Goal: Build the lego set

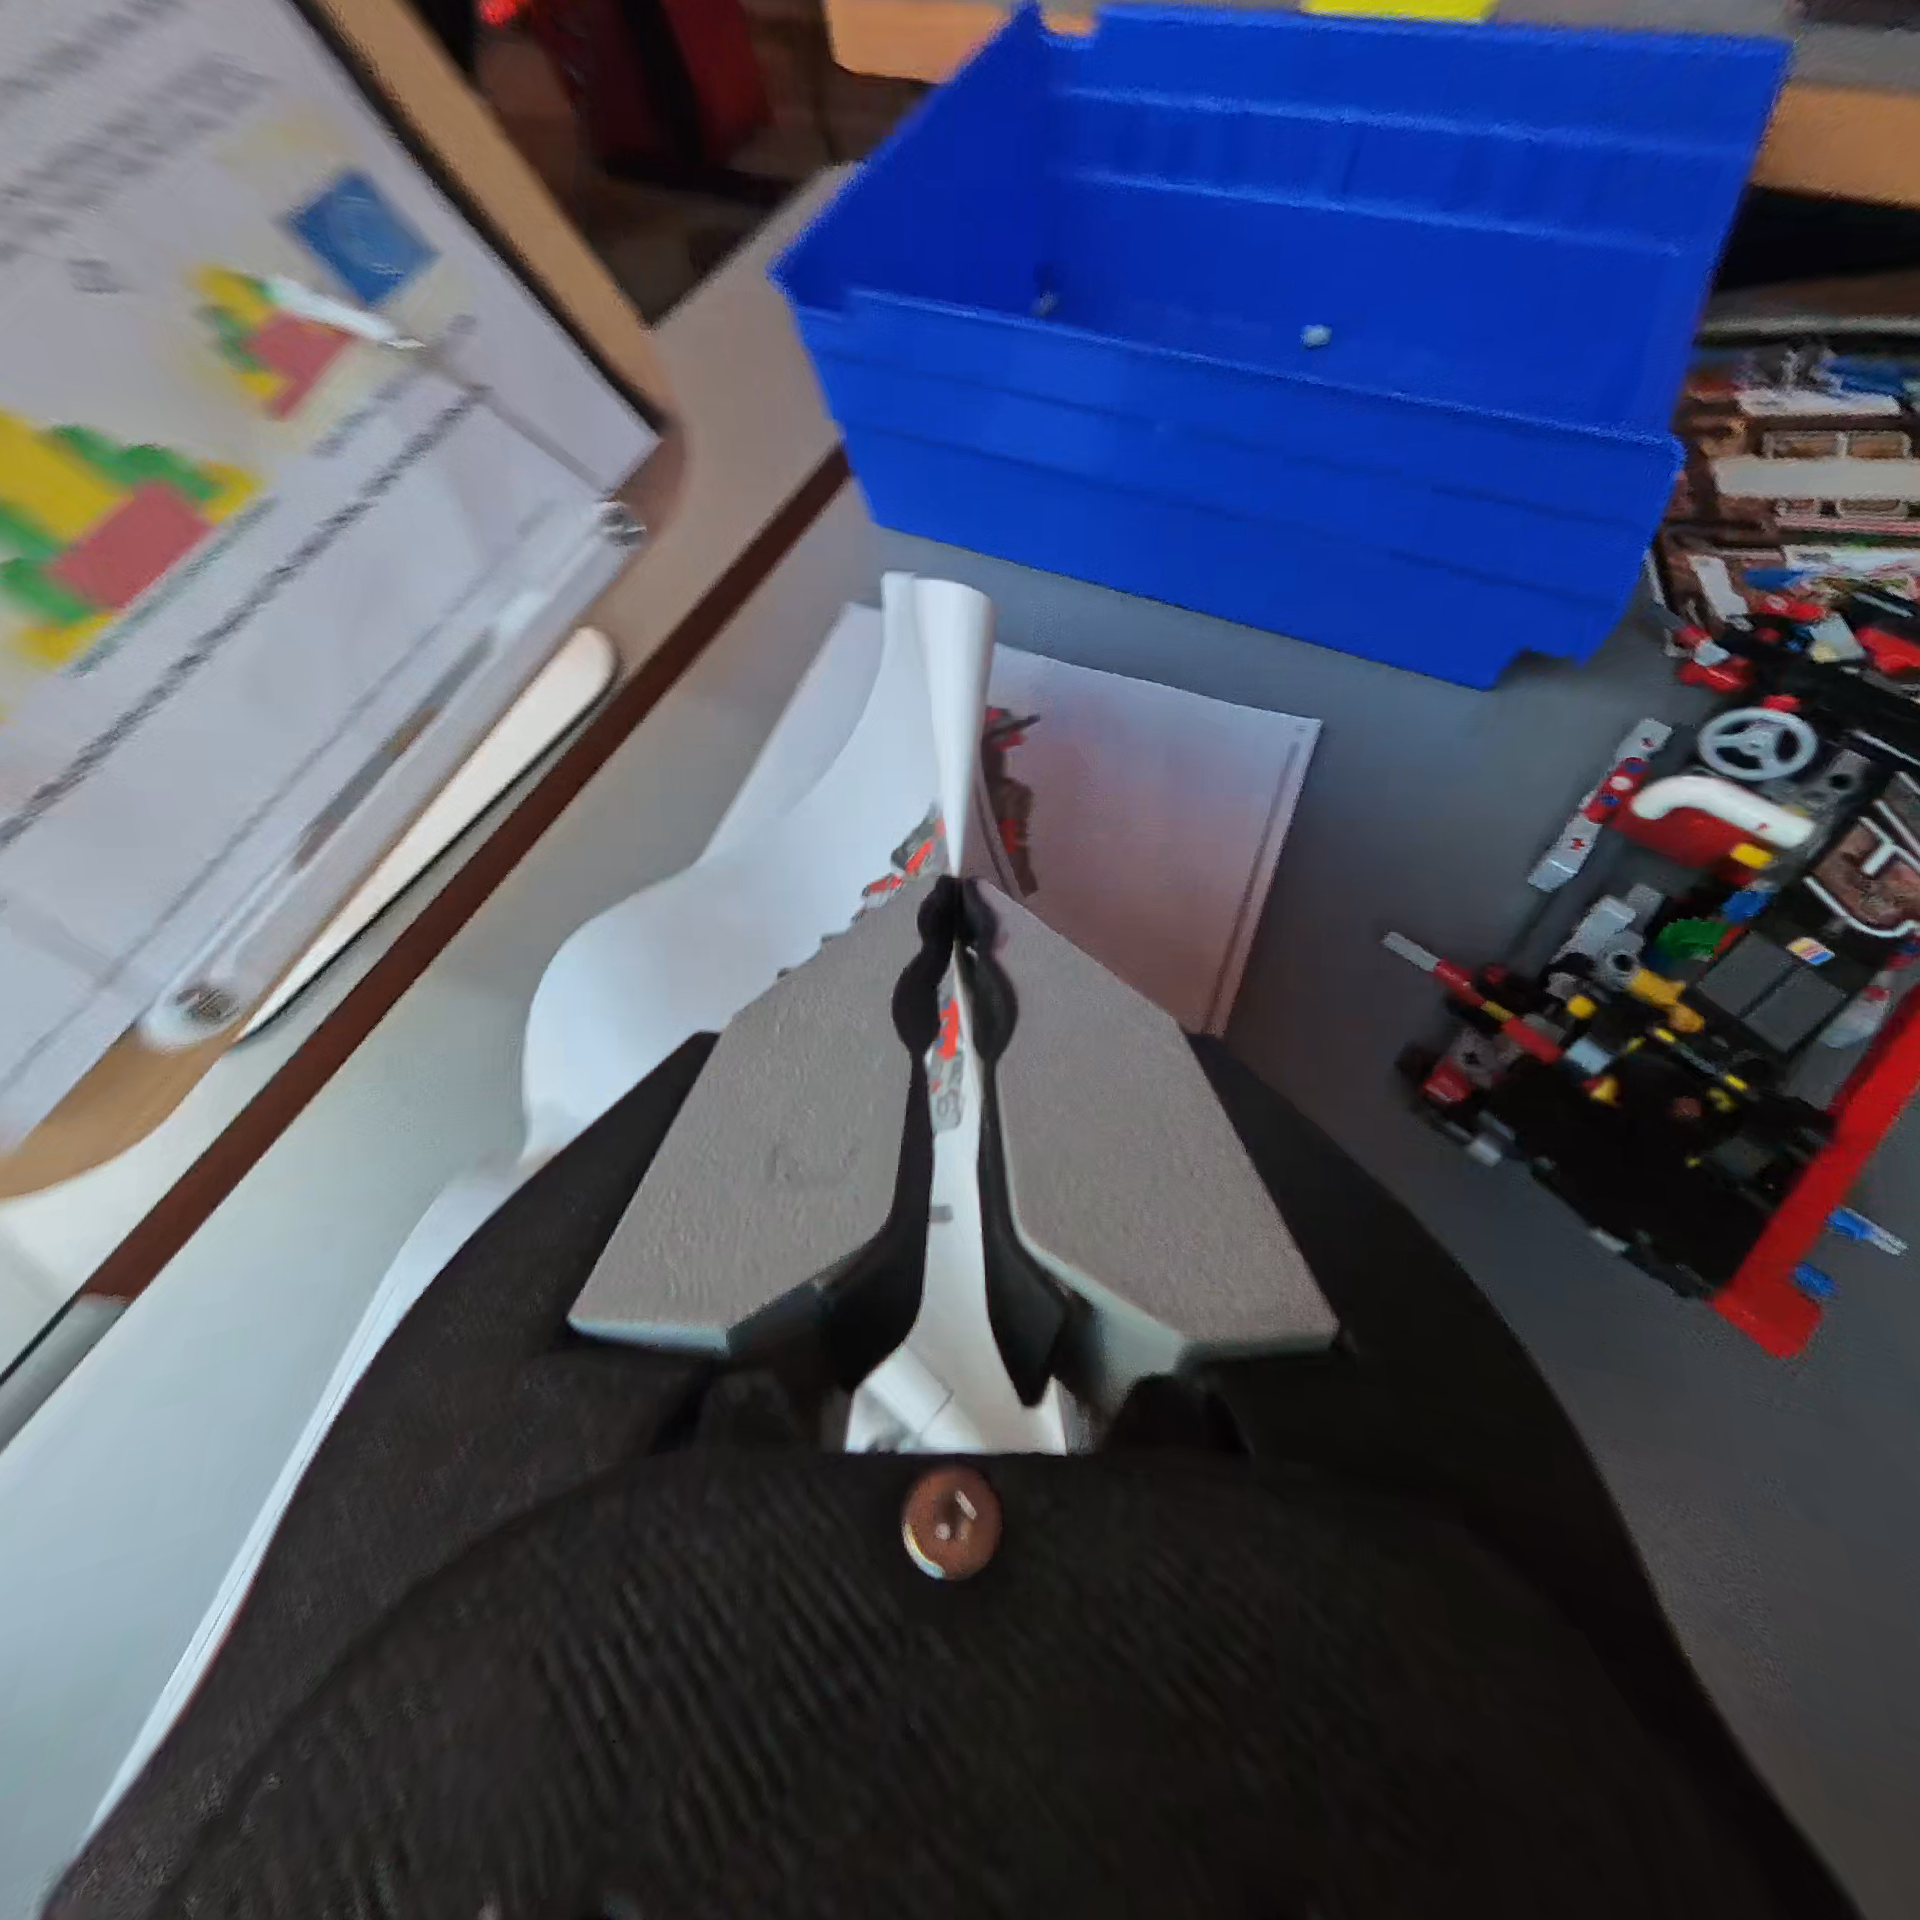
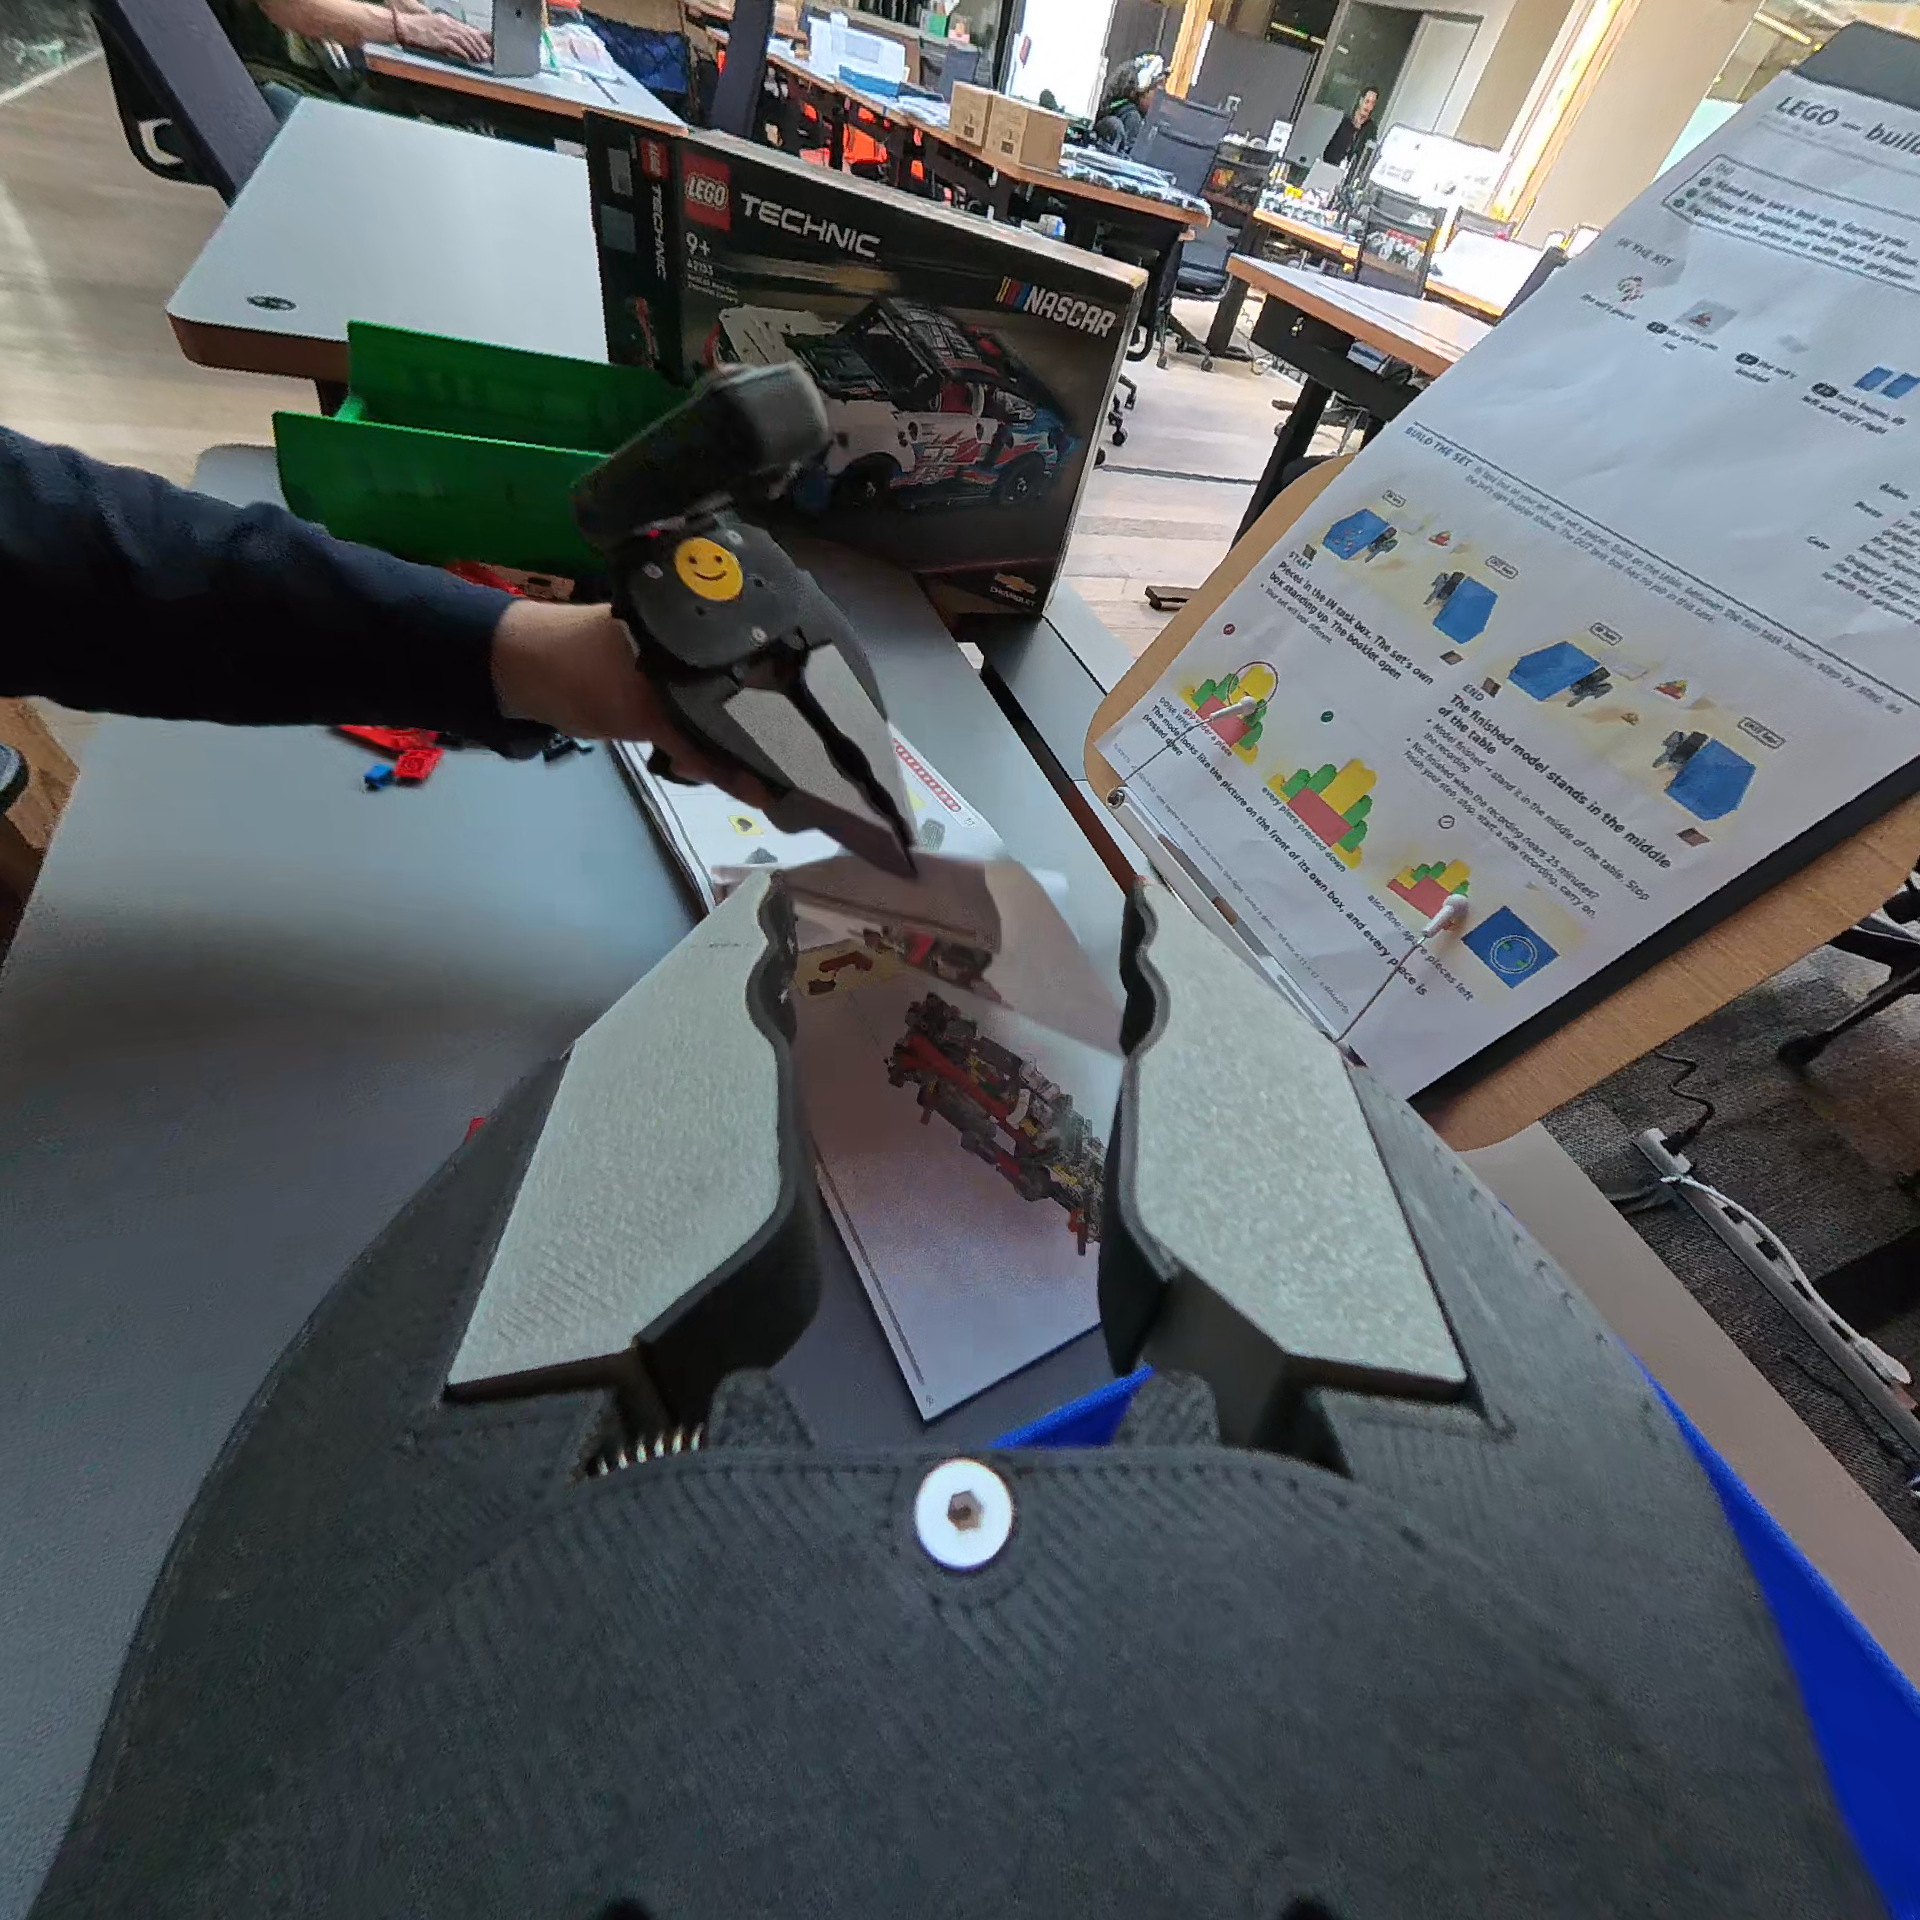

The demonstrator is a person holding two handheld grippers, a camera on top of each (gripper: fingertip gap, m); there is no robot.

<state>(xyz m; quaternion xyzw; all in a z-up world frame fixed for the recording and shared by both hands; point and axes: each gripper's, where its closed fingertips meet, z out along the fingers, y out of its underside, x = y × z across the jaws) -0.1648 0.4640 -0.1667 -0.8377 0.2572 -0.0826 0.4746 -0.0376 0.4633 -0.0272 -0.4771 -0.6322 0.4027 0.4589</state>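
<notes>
My left gripper (image 1: 961, 894) is shut on a white page (image 1: 951, 707) of an open instruction booklet (image 1: 1143, 831) and holds the page lifted and curled above the grey table. In the right wrist view the left gripper (image 2: 894, 852) pinches that page's edge (image 2: 935, 894), held by a hand in a dark sleeve. My right gripper (image 2: 951, 935) is open and empty. It hovers over the booklet's right page (image 2: 966, 1174), which shows a printed model, and touches nothing.
A blue bin (image 1: 1299, 343) stands behind the booklet. A partly built brick model with loose parts (image 1: 1714, 987) lies to its right. A tilted instruction board (image 2: 1558, 644), the set's box (image 2: 883, 353), a green bin (image 2: 457, 457) and loose red and blue pieces (image 2: 405, 764) surround the booklet.
</notes>
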